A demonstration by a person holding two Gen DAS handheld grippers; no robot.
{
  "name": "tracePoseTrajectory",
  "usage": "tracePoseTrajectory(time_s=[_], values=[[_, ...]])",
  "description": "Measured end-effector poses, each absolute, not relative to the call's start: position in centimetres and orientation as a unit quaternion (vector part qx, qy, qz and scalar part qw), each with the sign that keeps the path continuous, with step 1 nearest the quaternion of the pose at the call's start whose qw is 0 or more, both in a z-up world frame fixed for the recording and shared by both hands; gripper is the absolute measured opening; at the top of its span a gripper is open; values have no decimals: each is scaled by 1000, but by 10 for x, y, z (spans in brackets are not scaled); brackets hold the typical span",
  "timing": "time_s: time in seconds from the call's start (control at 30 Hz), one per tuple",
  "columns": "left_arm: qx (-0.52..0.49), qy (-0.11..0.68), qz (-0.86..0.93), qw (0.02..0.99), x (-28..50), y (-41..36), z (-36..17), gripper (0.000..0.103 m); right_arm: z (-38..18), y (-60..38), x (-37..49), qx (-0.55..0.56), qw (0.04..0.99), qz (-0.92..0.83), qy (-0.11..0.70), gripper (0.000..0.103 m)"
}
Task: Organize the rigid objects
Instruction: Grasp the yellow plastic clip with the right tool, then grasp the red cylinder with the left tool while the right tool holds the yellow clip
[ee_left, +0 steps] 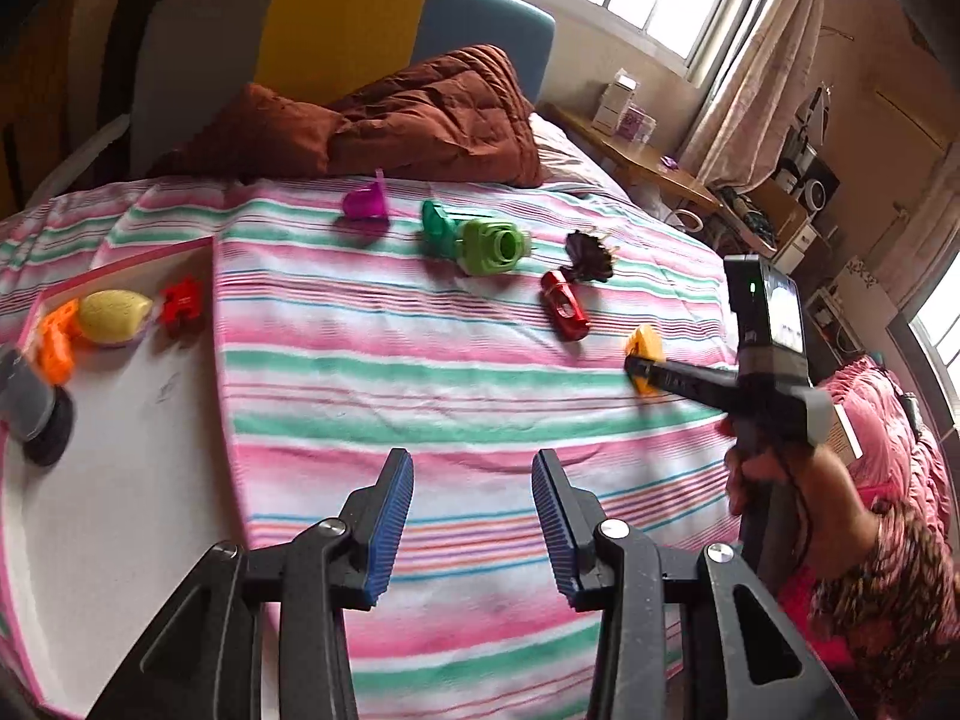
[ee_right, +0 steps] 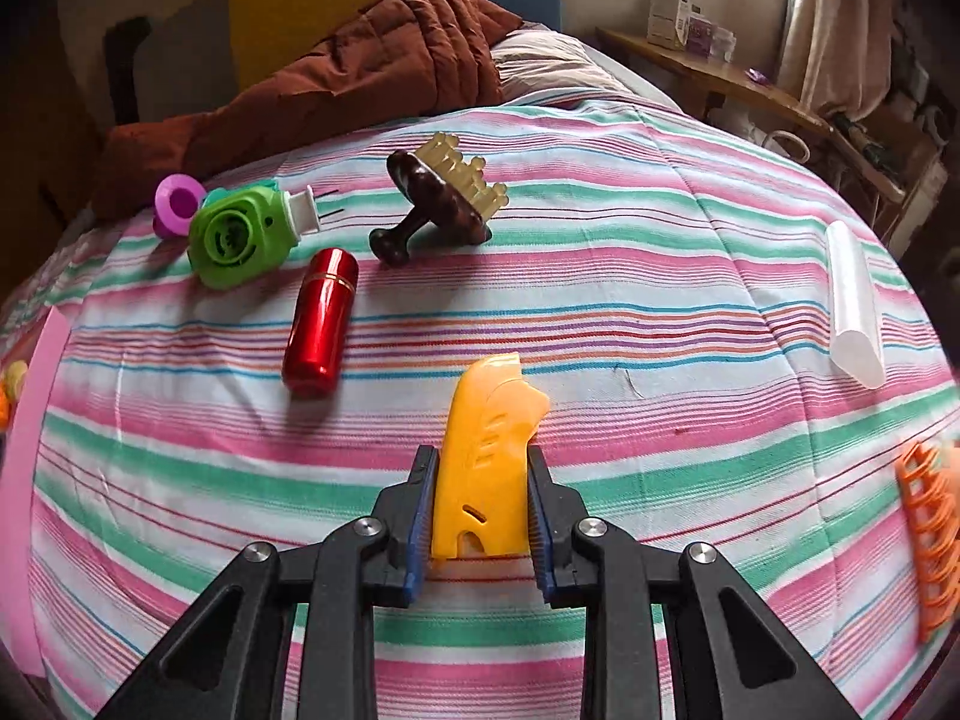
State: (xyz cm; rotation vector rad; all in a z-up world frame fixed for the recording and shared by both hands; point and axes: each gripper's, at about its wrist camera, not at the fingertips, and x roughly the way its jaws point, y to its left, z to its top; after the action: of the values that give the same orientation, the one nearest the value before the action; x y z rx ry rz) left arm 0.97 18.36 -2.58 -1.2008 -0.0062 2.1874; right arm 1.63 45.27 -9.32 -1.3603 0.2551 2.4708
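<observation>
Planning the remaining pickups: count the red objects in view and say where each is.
2. A red metallic cylinder lies on the striped bedspread beside the green toy. A red toy sits inside the pink-rimmed tray. Others may be hidden.

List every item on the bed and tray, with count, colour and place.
yellow plastic piece: 1, yellow, between the right hand-held gripper's pads
red cylinder: 1, red, mid-bed
green toy: 1, green, far left of bed
purple cup: 1, purple, behind green toy
brown brush: 1, brown, far centre
white tube: 1, white, right
orange rack: 1, orange, right edge
tray: 1, pink-rimmed, left; holds small toys
left hand-held gripper: open
right hand-held gripper: closed on yellow piece
</observation>
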Motion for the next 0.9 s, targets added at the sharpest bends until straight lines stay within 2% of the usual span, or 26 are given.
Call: tracePoseTrajectory(time_s=[0.2, 0.6, 0.9], values=[[-479, 7, 823, 306, -22, 240, -37, 41, -95, 450, 32, -454, 151, 874, 80, 28], [-538, -37, 791, 290, -93, 341, -67, 45, -97, 455, 25, -463, 153, 869, 90, 28], [-539, 10, 797, 272, -109, 374, -87, 45, -97, 466, 24, -464, 149, 864, 125, 28]])
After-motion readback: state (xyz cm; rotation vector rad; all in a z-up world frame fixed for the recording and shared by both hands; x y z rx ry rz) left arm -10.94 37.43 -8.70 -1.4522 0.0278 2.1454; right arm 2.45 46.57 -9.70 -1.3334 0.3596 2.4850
